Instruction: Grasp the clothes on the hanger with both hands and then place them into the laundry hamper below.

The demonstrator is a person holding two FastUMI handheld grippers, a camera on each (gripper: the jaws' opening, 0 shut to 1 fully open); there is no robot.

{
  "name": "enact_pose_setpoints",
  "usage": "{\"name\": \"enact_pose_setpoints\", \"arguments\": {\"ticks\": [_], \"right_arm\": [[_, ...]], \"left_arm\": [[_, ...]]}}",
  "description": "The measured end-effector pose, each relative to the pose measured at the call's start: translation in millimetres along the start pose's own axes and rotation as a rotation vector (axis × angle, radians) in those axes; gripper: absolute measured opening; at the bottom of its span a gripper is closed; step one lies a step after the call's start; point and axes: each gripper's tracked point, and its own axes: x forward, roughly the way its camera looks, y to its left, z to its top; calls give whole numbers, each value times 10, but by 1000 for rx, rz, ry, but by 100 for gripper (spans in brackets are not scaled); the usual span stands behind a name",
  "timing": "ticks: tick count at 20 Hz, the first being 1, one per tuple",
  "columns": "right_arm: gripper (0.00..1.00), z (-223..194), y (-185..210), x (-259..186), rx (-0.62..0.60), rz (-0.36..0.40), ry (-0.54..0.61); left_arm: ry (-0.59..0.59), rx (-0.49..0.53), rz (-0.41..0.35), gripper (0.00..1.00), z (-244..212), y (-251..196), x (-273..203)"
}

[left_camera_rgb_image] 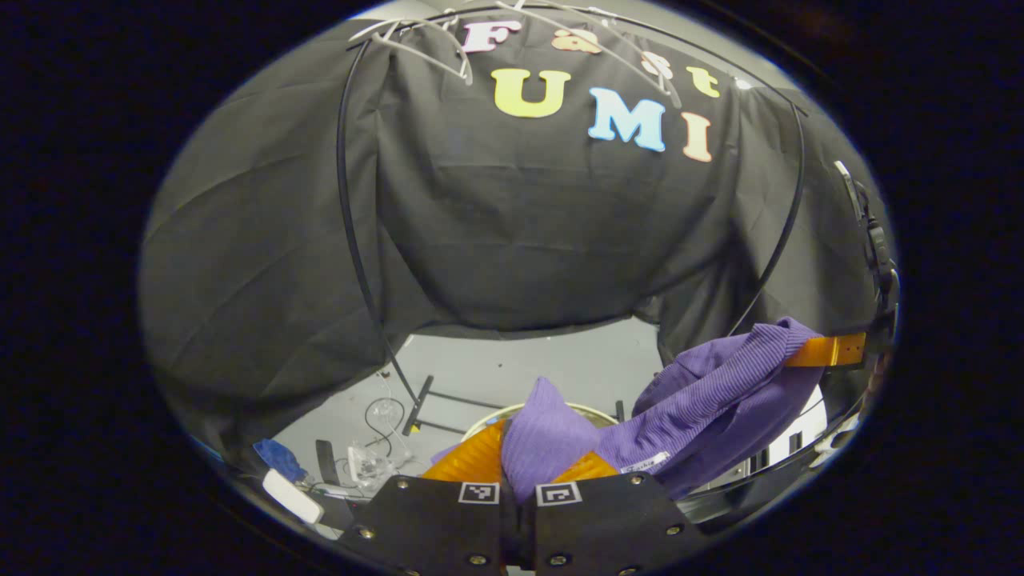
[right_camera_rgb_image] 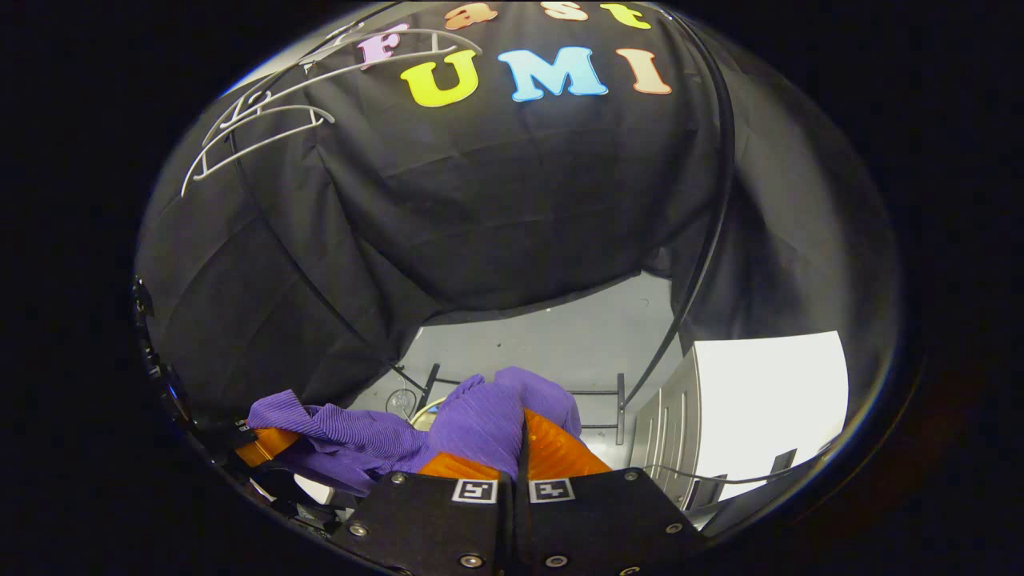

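1. Left gripper view, far left: blue cloth (left_camera_rgb_image: pixel 276 458) and a white box (left_camera_rgb_image: pixel 292 496) low on the grey floor (left_camera_rgb_image: pixel 512 368), with tangled cables (left_camera_rgb_image: pixel 380 416) just beside them.
2. Top left: bare white hangers (left_camera_rgb_image: pixel 416 44) against the black wall cloth.
3. Bottom centre: left gripper (left_camera_rgb_image: pixel 532 468), orange fingers (left_camera_rgb_image: pixel 476 458) pressed together on a fold of the purple garment (left_camera_rgb_image: pixel 704 400); fabric bulges up between them.
4. Just behind that fold: pale rim of the laundry hamper (left_camera_rgb_image: pixel 496 414), mostly hidden by cloth.
5. Centre to right: finely ribbed, soft violet knit, stretched as a drooping band above the hamper, small white label at its lower edge.
6. Far right: other gripper's orange finger (left_camera_rgb_image: pixel 828 350) touching the garment's far end.
7. Right gripper view, lower left: other gripper's orange finger (right_camera_rgb_image: pixel 260 444) at the edge, purple garment (right_camera_rgb_image: pixel 360 444) bunched over it.
8. Bottom centre: right gripper (right_camera_rgb_image: pixel 516 456), fingers closed and pinching ribbed purple cloth, which rises in a hump above them.
9. Upper left: white hangers (right_camera_rgb_image: pixel 256 120).
10. Right: bright white panel (right_camera_rgb_image: pixel 768 400).
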Motion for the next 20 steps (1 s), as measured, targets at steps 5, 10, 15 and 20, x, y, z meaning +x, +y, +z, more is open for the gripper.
{"name": "enact_pose_setpoints", "arguments": {"ticks": [5, 10, 15, 20], "right_arm": [[0, -502, -36, 400, 84, -11, 85], [1, -827, -114, 728, 179, -41, 157], [1, -943, -48, 765, 174, -49, 159], [1, -919, -58, 813, 169, -46, 171]], "left_arm": [[71, -5, 0, 2, -397, -1, 450], [122, 22, -2, 1, -557, 34, 904], [132, 41, -14, 2, -551, -33, 1059], [124, 20, -27, 2, -572, -100, 1059]]}}
